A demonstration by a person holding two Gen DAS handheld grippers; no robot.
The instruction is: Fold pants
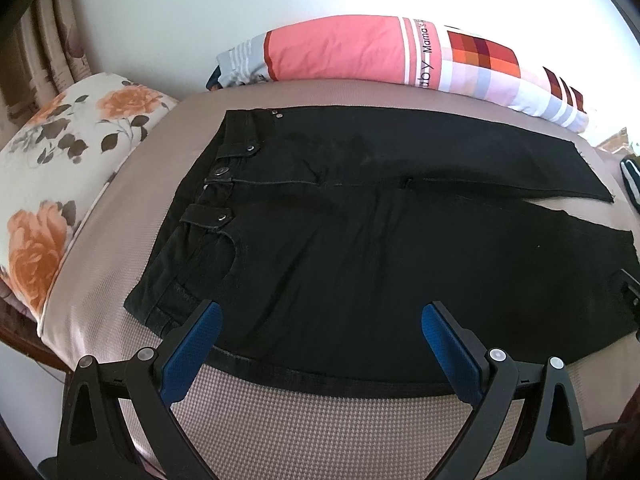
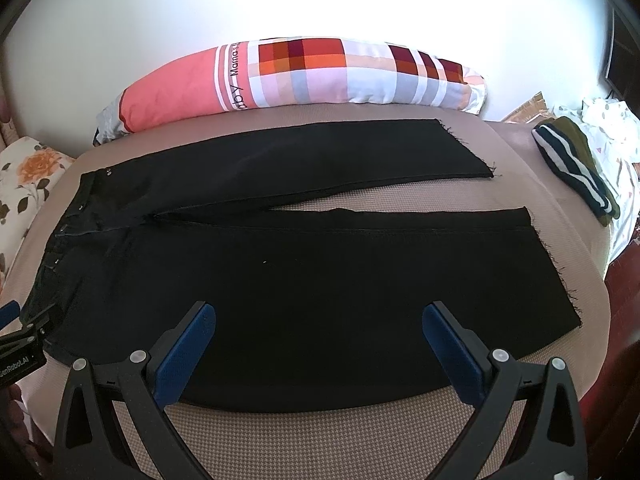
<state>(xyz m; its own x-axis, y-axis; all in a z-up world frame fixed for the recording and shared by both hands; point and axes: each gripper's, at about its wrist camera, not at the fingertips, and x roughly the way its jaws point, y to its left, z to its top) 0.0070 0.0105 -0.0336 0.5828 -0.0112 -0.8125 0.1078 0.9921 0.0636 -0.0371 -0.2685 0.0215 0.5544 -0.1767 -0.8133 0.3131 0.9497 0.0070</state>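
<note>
In the left wrist view, the black denim pants (image 1: 360,248) lie spread flat on the beige textured mattress (image 1: 320,432), waistband to the left with its metal snaps showing, legs running off to the right. The left gripper (image 1: 318,316) hovers over the near edge of the pants by the waist, its blue-padded fingers (image 1: 196,344) spread wide and holding nothing. A floral cushion (image 1: 60,184) sits at the left, and a long pink and checked bolster pillow (image 1: 380,56) lies along the far side.

In the right wrist view, both legs show in full, slightly parted, with frayed hems at the right. The right gripper (image 2: 318,316) hangs over the near leg, fingers wide apart and empty. A dark striped folded garment (image 2: 572,168) rests near the right edge of the mattress.
</note>
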